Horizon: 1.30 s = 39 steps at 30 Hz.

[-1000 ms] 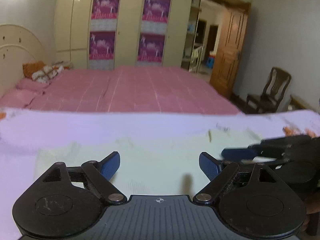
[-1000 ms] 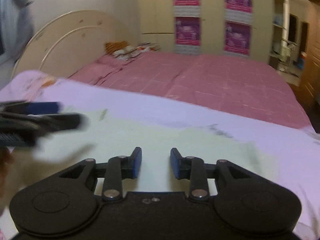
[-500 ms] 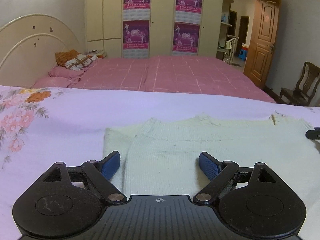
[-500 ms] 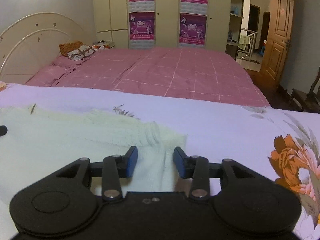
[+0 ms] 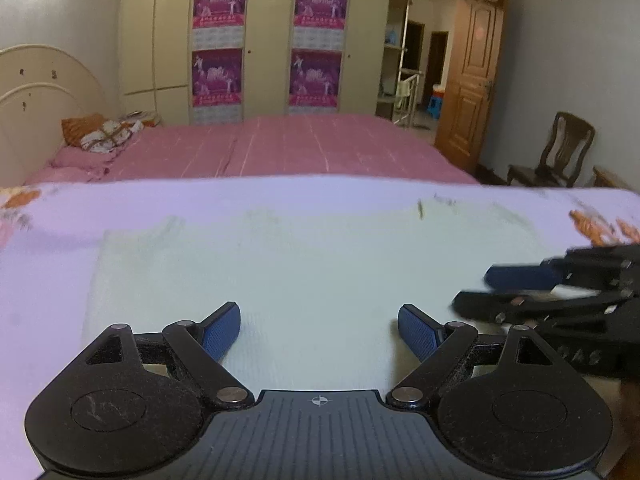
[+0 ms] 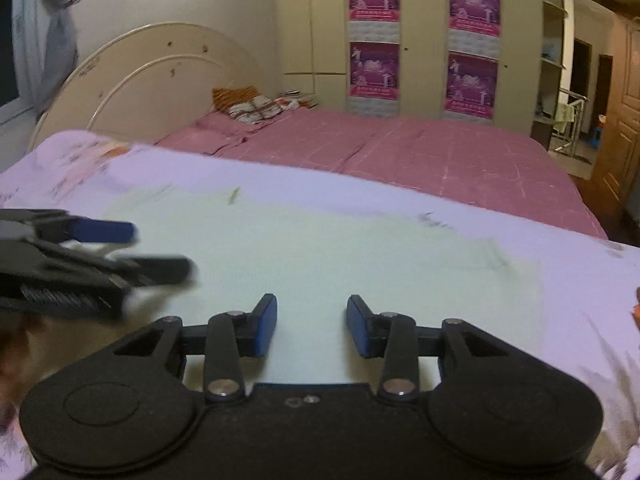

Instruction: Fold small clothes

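Observation:
A pale green knitted garment point(image 5: 320, 264) lies flat on a lilac floral sheet point(image 5: 80, 208); it also shows in the right wrist view point(image 6: 360, 256). My left gripper point(image 5: 319, 330) is open and empty, just above the garment's near middle. My right gripper point(image 6: 311, 326) is partly open and empty over the garment. Each gripper shows in the other's view, blurred: the right one point(image 5: 520, 292) at the right edge, the left one point(image 6: 132, 248) at the left edge. They are close together.
A pink bed point(image 5: 280, 148) with pillows point(image 5: 100, 136) lies behind the sheet. Wardrobes with posters point(image 5: 272, 44) line the far wall. A wooden door point(image 5: 464, 92) and a chair point(image 5: 560, 152) stand at the right. A cream headboard point(image 6: 152, 80) is at the left.
Both grippers have swung back from the garment's outer edges toward its middle, so each shows in the other's view again. The right jaws stand slightly wider.

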### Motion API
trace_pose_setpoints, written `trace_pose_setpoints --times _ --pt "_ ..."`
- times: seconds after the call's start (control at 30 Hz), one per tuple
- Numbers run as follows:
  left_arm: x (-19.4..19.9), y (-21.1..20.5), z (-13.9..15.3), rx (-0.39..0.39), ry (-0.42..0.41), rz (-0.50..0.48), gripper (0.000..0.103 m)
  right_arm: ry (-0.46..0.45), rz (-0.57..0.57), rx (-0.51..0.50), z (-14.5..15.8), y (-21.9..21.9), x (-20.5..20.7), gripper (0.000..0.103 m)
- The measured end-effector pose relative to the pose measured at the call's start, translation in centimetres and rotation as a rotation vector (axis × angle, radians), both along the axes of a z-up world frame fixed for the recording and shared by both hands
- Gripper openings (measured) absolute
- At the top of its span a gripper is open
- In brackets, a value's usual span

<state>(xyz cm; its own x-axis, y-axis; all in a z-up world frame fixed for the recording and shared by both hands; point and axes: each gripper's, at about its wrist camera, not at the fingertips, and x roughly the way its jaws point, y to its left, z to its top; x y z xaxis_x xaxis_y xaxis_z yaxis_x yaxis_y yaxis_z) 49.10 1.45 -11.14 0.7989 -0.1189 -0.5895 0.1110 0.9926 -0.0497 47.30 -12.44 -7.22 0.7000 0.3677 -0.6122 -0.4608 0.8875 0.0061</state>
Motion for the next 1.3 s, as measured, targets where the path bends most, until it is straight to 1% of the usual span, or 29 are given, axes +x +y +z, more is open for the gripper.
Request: trace_pose_setpoints --times 0.07,0.1,0.13,0.2,0.27,0.3,0.37,0.4,0.47,0.57,0.63,0.67,0.7,0.77,0.83,0.93,1.0,1.03,1.1,1.17,1.23,1.3 --pt "-0.8 0.6 -0.1 0.006 -0.006 0.009 0.086 -0.007 0.0 -0.029 0.0 -0.3 -0.4 0.038" --pt "-1.3 1.4 -0.2 0.005 -0.009 0.02 0.086 -0.013 -0.02 -0.046 0.0 -0.9 -0.4 0.038" --pt "-1.6 2.0 -0.3 0.005 -0.013 0.026 0.086 -0.016 -0.046 -0.056 0.1 -1.6 -0.3 0.038" --pt "-2.6 3.1 -0.3 0.015 -0.024 0.034 0.086 -0.012 -0.137 -0.07 -0.1 -3.8 -0.1 0.039" --pt "-3.3 3.2 0.0 0.037 -0.027 0.046 0.086 0.008 -0.184 -0.043 0.1 -5.7 0.1 0.038" --pt "-3.5 3.0 0.4 0.031 -0.026 0.052 0.086 0.017 -0.187 -0.034 0.2 -5.9 0.0 0.038" --pt "-4.4 2.0 1.3 -0.011 -0.057 0.031 0.086 0.007 -0.196 -0.05 0.8 -5.2 -0.4 0.039" --pt "-4.7 1.3 1.5 -0.014 -0.066 0.012 0.086 -0.005 -0.183 -0.033 1.2 -4.8 -0.9 0.04" --pt "-4.6 -0.2 1.3 0.008 -0.054 -0.026 0.086 -0.025 -0.131 -0.002 1.5 -3.6 -2.3 0.039" --pt "-4.5 -2.2 0.1 0.05 0.007 -0.057 0.086 -0.012 -0.063 -0.041 0.6 -1.7 -3.0 0.039" --pt "-5.1 -2.7 -0.5 0.1 -0.002 -0.065 0.086 0.0 -0.068 -0.079 -0.2 -1.2 -3.0 0.04" --pt "-5.5 -2.9 -0.2 0.103 -0.002 -0.063 0.086 -0.001 -0.076 -0.082 -0.3 -1.4 -3.0 0.042" --pt "-5.9 -2.6 0.4 0.095 0.001 -0.057 0.086 0.008 -0.087 -0.076 -0.2 -1.7 -2.9 0.043" --pt "-7.2 -2.1 1.7 0.063 -0.021 -0.048 0.086 0.016 -0.107 -0.069 0.6 -2.1 -3.4 0.042" --pt "-8.2 -1.9 2.3 0.035 -0.031 -0.044 0.086 -0.003 -0.089 -0.034 1.3 -2.5 -4.8 0.042" --pt "-9.2 -2.0 1.8 0.025 -0.003 -0.042 0.086 0.013 -0.035 -0.001 1.0 -2.3 -6.6 0.041" --pt "-9.6 -2.1 0.6 0.026 0.034 -0.034 0.086 0.041 -0.018 -0.015 0.3 -1.5 -7.5 0.041" --pt "-9.6 -2.1 0.1 0.042 0.037 -0.033 0.086 0.054 -0.02 -0.024 -0.2 -1.2 -7.9 0.041" --pt "-10.7 -2.5 -0.1 0.066 0.027 -0.025 0.086 0.038 -0.038 -0.033 -0.7 -1.0 -9.0 0.042" --pt "-11.4 -2.4 0.4 0.044 0.03 -0.009 0.086 0.027 -0.054 -0.043 -0.5 -1.0 -9.7 0.042" --pt "-12.0 -2.2 0.7 0.024 0.026 0.005 0.086 0.031 -0.068 -0.018 0.1 -1.1 -10.2 0.042" --pt "-12.1 -2.2 0.3 0.035 0.041 0.019 0.086 0.018 -0.046 -0.009 0.5 -0.8 -11.1 0.042"
